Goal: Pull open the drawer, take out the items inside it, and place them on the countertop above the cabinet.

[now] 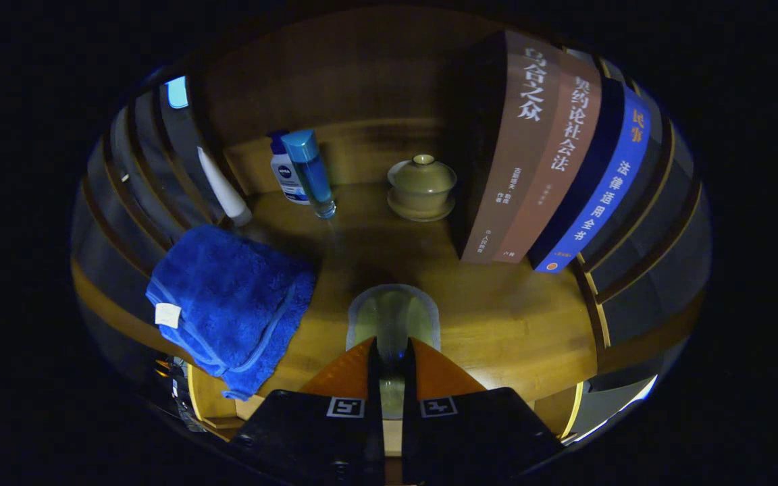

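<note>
My gripper (391, 343) hovers over the wooden countertop (510, 324), its fingers close together and shut on the near rim of a small pale green cup (394, 312). The cup sits just ahead of the fingertips, its mouth facing me. I cannot tell whether its base touches the wood. Left of the fingers a folded blue towel (227, 304) lies on the countertop and droops over the front edge. Beyond the cup stands an olive lidded tea bowl on a saucer (422, 187).
At the back left stand a blue-capped clear bottle (311, 173), a white bottle (285, 177) and a leaning white tube (224, 189). Three upright books (551, 148) stand at the right. A slatted wall (639, 256) curves around both sides. Bare wood lies right of the fingers.
</note>
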The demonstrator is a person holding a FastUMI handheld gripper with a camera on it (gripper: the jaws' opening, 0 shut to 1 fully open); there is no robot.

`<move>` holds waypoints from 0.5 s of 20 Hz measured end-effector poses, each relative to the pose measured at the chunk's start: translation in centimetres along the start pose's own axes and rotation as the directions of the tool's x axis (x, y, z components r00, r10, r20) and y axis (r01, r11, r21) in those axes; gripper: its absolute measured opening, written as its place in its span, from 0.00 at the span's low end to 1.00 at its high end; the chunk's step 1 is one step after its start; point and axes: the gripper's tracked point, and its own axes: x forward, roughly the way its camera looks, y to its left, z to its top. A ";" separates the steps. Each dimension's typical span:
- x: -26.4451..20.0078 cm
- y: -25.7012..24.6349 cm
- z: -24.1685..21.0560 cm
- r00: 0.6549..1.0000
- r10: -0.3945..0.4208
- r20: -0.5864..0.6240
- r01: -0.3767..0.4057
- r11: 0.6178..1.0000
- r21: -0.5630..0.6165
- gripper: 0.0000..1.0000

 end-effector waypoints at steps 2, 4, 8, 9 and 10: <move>0.7 0.0 0.5 1.000 -0.015 0.003 0.015 1.000 -0.016 0.14; 0.9 0.2 0.7 1.000 -0.018 -0.002 0.018 0.999 -0.037 0.16; 0.9 0.9 0.4 1.000 -0.002 0.012 0.003 0.999 -0.047 0.54; 1.0 0.8 0.3 1.000 -0.004 0.020 0.005 0.999 -0.051 0.70; 1.0 0.7 0.5 1.000 -0.008 0.026 0.009 0.999 -0.047 0.85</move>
